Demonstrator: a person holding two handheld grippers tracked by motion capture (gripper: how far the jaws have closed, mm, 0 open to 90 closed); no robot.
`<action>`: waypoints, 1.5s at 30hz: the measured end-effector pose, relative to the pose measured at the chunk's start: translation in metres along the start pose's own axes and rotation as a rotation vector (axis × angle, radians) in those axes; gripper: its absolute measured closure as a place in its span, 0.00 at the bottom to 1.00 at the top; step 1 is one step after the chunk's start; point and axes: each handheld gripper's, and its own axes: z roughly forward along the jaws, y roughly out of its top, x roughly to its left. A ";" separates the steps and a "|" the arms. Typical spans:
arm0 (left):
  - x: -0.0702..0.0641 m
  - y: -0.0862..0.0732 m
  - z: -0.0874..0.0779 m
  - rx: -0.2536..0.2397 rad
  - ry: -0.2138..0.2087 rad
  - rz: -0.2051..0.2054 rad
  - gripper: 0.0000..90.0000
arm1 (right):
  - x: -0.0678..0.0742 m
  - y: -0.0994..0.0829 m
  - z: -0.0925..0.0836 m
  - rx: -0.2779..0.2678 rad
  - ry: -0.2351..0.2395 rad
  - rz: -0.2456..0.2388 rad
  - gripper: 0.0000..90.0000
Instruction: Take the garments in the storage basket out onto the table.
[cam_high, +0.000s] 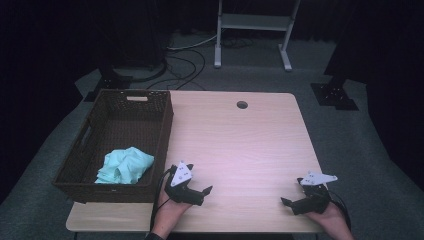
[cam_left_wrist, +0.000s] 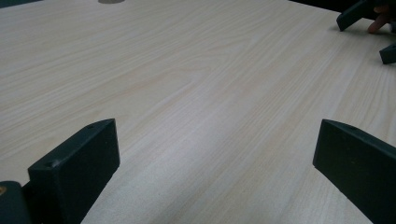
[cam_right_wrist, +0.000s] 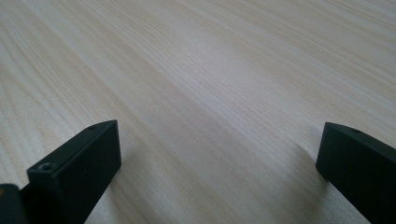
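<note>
The light green cloth (cam_high: 124, 166) is seen crumpled in the near end of the wicker basket (cam_high: 80, 145), at the left of the worktop (cam_high: 240, 145). The left gripper (cam_high: 204, 192) and right gripper (cam_high: 286, 202) are rested on the worktop, jaws spread wide, nothing held. The cloth is judged soft, light and limp; a raised fold on top should be pinched.

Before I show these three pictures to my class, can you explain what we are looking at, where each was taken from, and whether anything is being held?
A person sits at a wooden table, holding a hand-operated two-jaw tool in each hand: the left gripper and the right gripper. The high view looks down from above. The two gripper views come from cameras riding on each tool, looking along its black jaws at bare tabletop. Both grippers stand open and hold nothing. At the table's left side is a dark wicker basket, with a crumpled light green cloth lying inside it.
</note>
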 end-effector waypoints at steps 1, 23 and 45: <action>0.000 0.000 0.000 -0.007 0.000 -0.003 0.00 | 0.000 0.000 0.000 0.000 0.000 0.000 0.00; 0.000 -0.001 -0.004 -0.125 0.032 -0.003 0.00 | 0.000 0.000 0.000 -0.001 0.001 -0.001 0.00; 0.003 0.003 -0.017 -0.268 0.035 -0.014 0.00 | 0.000 0.000 0.000 -0.001 0.001 -0.001 0.00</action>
